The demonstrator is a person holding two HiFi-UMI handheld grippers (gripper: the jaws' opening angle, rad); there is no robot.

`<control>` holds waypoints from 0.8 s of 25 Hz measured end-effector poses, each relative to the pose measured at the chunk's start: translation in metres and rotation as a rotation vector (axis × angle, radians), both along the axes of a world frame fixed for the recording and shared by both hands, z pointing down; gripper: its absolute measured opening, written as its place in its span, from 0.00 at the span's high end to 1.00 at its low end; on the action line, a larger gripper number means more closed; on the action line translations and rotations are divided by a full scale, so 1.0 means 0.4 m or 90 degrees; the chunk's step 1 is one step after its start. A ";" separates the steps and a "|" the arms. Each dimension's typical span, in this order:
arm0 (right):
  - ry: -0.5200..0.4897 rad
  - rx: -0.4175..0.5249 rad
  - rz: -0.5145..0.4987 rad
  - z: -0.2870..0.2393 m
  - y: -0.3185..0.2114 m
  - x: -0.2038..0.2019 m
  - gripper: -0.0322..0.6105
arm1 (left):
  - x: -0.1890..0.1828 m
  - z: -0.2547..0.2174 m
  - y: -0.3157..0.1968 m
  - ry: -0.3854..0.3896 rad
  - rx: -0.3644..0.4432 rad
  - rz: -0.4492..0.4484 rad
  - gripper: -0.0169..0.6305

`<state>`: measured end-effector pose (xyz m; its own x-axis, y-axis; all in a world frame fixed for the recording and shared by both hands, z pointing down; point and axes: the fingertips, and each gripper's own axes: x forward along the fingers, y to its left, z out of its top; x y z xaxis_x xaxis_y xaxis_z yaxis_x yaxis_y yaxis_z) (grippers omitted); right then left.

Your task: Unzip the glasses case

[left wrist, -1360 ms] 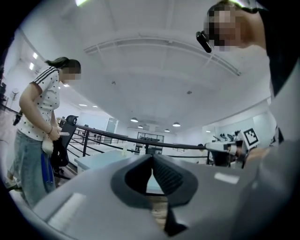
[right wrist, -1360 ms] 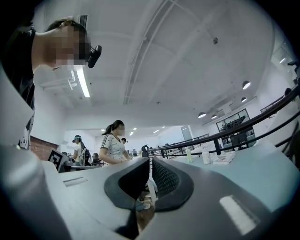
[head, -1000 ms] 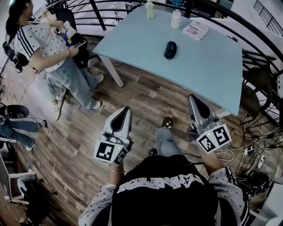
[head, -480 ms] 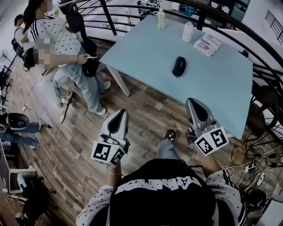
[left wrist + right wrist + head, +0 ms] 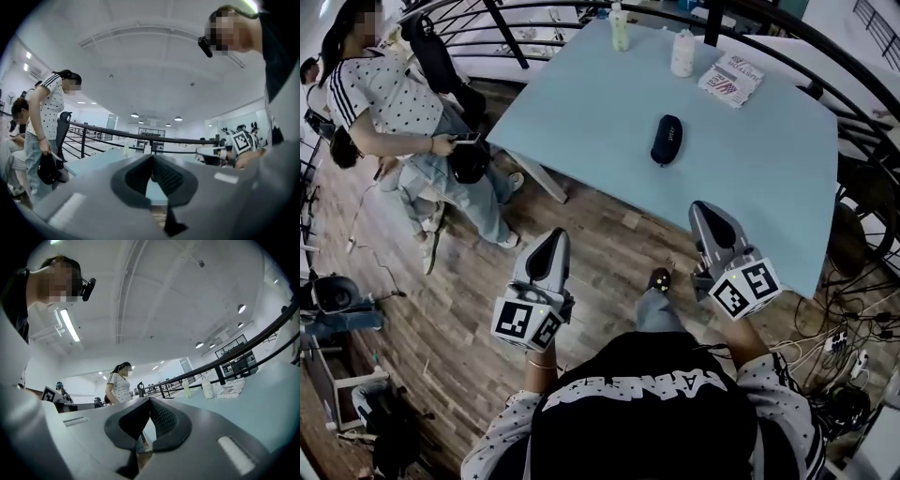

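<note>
On the pale blue table [image 5: 600, 103], toward one o'clock from the middle of our head view, lies the dark glasses case [image 5: 667, 139]. It rests flat on a bare stretch of tabletop, its long side running roughly from twelve to six. Its zip is too small for us to make out.

Past the case, near the far edge, stand a pale green bottle [image 5: 619, 26] at its eleven o'clock and a white bottle [image 5: 682, 52] at its twelve. A printed packet [image 5: 730, 77] lies at its one o'clock.

We hold both tools short of the table, over the wooden floor [image 5: 441, 309], well apart from the case. Our left gripper [image 5: 555, 236] sits between its seven and eight o'clock, and our right gripper [image 5: 701, 208] near its six. In each gripper view the jaw tips meet with nothing caught between them, so both are closed and empty.

A person in a dotted shirt [image 5: 389, 94] stands off the table's nine o'clock side, and a black railing [image 5: 117, 133] runs behind the table.
</note>
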<state>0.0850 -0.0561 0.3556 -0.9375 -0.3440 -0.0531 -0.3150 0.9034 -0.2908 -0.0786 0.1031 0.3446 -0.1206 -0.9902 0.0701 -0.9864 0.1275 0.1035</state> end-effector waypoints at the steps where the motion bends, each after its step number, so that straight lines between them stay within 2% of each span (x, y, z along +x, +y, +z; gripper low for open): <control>1: 0.004 -0.004 0.000 0.012 -0.020 -0.004 0.95 | -0.004 0.007 -0.021 0.000 -0.004 0.002 0.97; 12: 0.016 -0.075 0.021 0.112 -0.246 -0.032 0.92 | -0.045 0.049 -0.222 0.000 -0.060 0.016 0.97; 17: -0.014 -0.104 0.004 0.111 -0.321 -0.065 0.89 | -0.076 0.029 -0.291 -0.036 -0.049 -0.011 0.97; 20: -0.031 -0.103 -0.012 0.087 -0.338 -0.088 0.88 | -0.100 0.031 -0.306 -0.024 -0.043 -0.033 0.97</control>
